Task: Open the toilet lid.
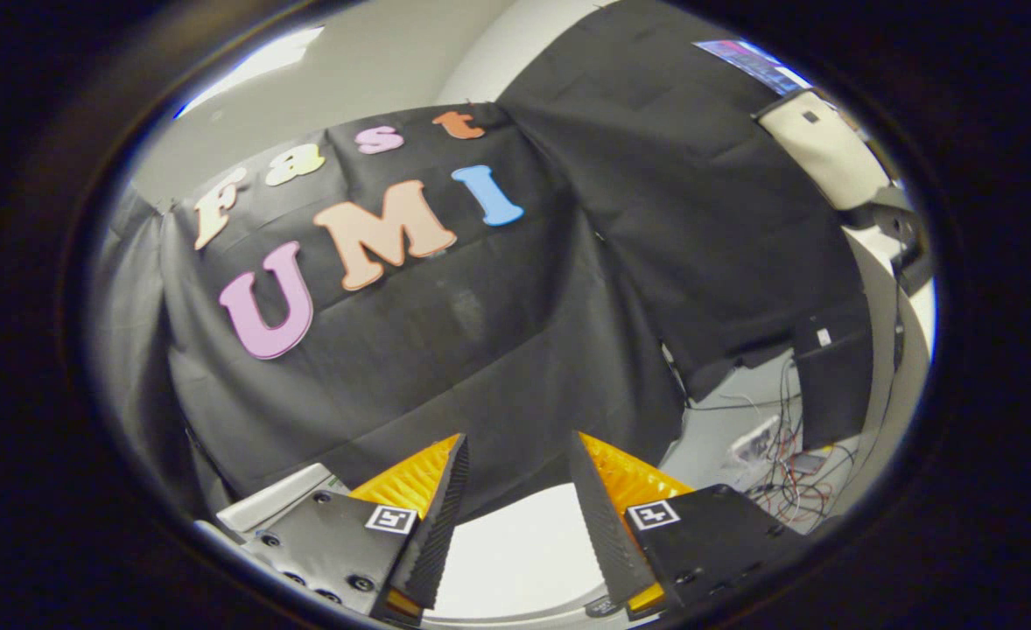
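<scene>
hand-held gripper (pixel 515 455): released, fingers apart | toilet lid (pixel 515 551): below fingers, untouched

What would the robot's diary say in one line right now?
gripper: open, nothing held | smooth white toilet lid: below, between fingers | contact: cannot tell | black cloth wall: beyond

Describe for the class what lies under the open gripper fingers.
Below the open gripper, a white curved toilet lid shows through the gap. Its parts beneath each finger are covered, and nothing is gripped.
</scene>
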The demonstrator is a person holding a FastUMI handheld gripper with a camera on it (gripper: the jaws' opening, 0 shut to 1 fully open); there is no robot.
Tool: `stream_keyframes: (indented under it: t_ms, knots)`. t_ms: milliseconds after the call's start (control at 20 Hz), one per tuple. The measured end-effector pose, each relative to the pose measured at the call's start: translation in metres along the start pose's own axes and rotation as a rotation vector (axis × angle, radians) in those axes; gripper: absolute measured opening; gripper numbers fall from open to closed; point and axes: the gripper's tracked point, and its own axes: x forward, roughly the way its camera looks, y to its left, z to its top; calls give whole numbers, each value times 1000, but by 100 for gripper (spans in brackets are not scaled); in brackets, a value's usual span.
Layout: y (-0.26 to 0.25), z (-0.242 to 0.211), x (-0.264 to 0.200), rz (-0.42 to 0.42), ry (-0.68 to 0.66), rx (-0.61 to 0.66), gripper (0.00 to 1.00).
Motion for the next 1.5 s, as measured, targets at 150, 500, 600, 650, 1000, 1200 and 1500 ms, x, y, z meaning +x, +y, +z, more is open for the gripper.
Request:
stream_keyframes:
  t_ms: [150,500,600,650,1000,1200,1500]
  knots:
    - [-35,-27,-1,-166,34,21,72]
    - [-57,-121,-22,-264,198,251,69]
    - [-67,-147,-35,-303,235,309,69]
    - [-71,-159,-42,-327,255,328,69]
    - [-97,-211,-66,-435,317,464,52]
    - [-111,-235,-69,-468,385,484,52]
    - [-101,-263,-68,-437,446,615,38]
